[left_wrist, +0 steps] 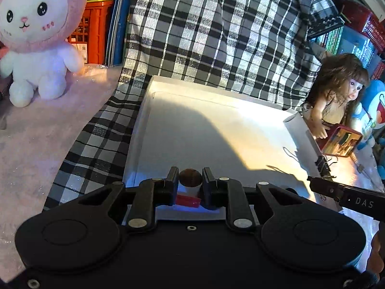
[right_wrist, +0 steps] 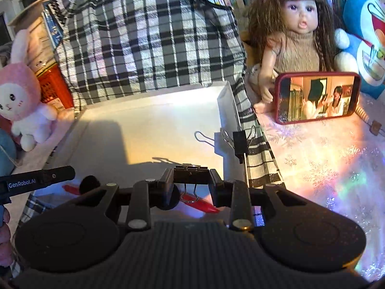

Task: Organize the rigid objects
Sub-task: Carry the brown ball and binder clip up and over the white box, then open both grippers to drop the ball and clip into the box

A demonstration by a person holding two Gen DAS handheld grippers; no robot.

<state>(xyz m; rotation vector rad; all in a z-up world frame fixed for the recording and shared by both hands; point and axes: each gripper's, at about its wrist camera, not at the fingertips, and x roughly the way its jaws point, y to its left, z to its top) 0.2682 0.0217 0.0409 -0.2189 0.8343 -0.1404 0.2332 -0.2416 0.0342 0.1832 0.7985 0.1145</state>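
Brown ball (left_wrist: pixel 190 177) — between hand-held gripper (left_wrist: pixel 190 180) fingers

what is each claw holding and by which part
Left claw: a small brown round-topped piece, pinched at its sides. Right claw: a black binder clip, gripped at both ends of its body, wire handles hanging down.

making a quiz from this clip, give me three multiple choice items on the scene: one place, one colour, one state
1. Where is the second binder clip clipped?
A. on the white box's right wall
B. on the phone
C. on the pink plush

2. What colour is the phone's case?
A. blue
B. red
C. green

3. What is the right tool doing?
A. standing open, holding nothing
B. gripping a pen
C. gripping a black binder clip

Answers: 1 A, it bites the box's right wall; 2 B, a red rim frames the lit screen; 3 C, the clip's black body spans both fingertips, wire handles hanging below.
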